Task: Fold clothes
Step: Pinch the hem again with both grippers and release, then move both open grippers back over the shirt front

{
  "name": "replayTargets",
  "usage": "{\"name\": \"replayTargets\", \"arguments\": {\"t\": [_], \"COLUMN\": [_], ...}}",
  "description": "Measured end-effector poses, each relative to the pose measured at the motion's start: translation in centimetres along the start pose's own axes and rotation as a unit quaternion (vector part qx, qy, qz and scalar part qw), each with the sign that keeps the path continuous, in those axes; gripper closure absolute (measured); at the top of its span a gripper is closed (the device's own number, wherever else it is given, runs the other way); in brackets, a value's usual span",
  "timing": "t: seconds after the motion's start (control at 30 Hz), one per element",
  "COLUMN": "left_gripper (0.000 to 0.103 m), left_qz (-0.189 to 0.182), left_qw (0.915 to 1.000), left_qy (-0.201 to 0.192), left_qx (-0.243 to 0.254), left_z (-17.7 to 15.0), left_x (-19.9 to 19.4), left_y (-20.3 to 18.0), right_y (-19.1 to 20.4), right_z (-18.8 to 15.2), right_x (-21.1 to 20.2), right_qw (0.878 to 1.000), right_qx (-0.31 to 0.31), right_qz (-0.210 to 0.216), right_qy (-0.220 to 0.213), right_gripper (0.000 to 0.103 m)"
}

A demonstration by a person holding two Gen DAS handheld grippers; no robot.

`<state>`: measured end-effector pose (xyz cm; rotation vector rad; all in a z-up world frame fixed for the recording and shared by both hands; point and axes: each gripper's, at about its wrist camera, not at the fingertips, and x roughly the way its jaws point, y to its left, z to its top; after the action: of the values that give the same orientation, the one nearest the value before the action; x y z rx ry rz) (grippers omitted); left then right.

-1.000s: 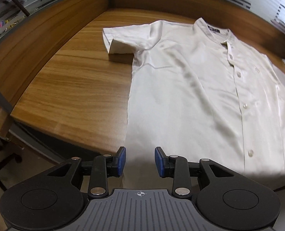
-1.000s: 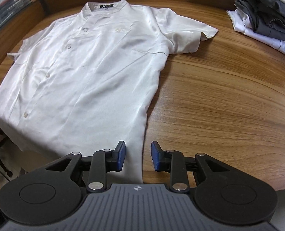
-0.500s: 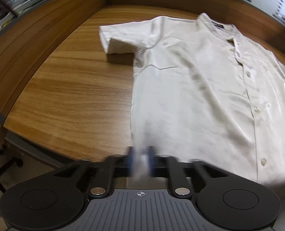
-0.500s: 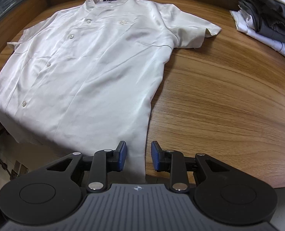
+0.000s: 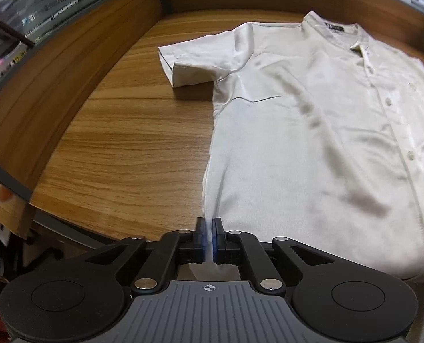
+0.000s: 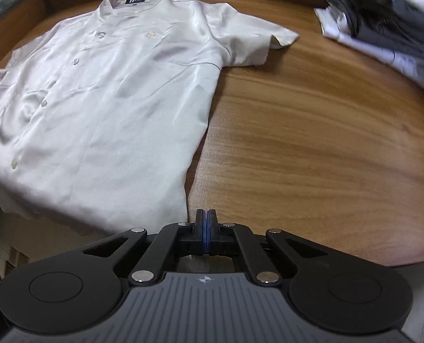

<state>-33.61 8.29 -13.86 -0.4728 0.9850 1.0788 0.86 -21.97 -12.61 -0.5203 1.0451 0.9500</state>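
Cream shirt [image 5: 312, 131] spread flat, buttons up, on wooden table [image 5: 131, 148], hem hanging over near edge. Left gripper [image 5: 209, 238] pinching hem corner cloth. Right gripper [image 6: 206, 233] pressed together at other hem corner; cloth between pads not visible. Bare wood either side; clothes pile [image 6: 389, 25] far right.

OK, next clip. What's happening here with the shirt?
A person with a handheld gripper in each hand is starting to fold a white short-sleeved shirt spread face up and buttoned on a wooden table. The left gripper is shut on the shirt's hem corner at the table's near edge. The right gripper is shut at the opposite hem corner; whether it holds cloth cannot be seen. A pile of clothes sits aside. No fold made yet.
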Motion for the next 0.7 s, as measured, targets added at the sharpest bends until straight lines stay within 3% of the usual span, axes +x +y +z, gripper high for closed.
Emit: {"name": "replayTargets", "arguments": {"t": [0.13, 0.27, 0.37, 0.5, 0.7], "left_gripper": [0.089, 0.085, 0.082, 0.082, 0.071], "left_qz": [-0.018, -0.013, 0.009, 0.032, 0.017], "left_qw": [0.9997, 0.9999, 0.9999, 0.9994, 0.9994], "left_qy": [-0.016, -0.004, 0.007, 0.008, -0.026], "left_qx": [-0.008, -0.007, 0.000, -0.013, -0.017], "left_z": [-0.5, -1.0, -1.2, -0.7, 1.8], "left_x": [-0.9, -0.7, -0.4, -0.6, -1.7], "left_y": [0.4, 0.6, 0.6, 1.4, 3.2], "right_y": [0.6, 1.6, 2.9, 3.4, 3.2], "right_z": [0.1, 0.5, 0.5, 0.3, 0.1], "right_x": [-0.5, -0.8, -0.4, 0.4, -0.8], "right_qw": [1.000, 0.999, 0.998, 0.999, 1.000], "right_qx": [-0.007, -0.011, -0.040, -0.050, -0.017], "right_qz": [0.006, 0.026, 0.031, 0.002, -0.006], "right_qy": [-0.009, -0.026, -0.023, -0.009, -0.018], "right_gripper": [0.099, 0.081, 0.080, 0.075, 0.070]}}
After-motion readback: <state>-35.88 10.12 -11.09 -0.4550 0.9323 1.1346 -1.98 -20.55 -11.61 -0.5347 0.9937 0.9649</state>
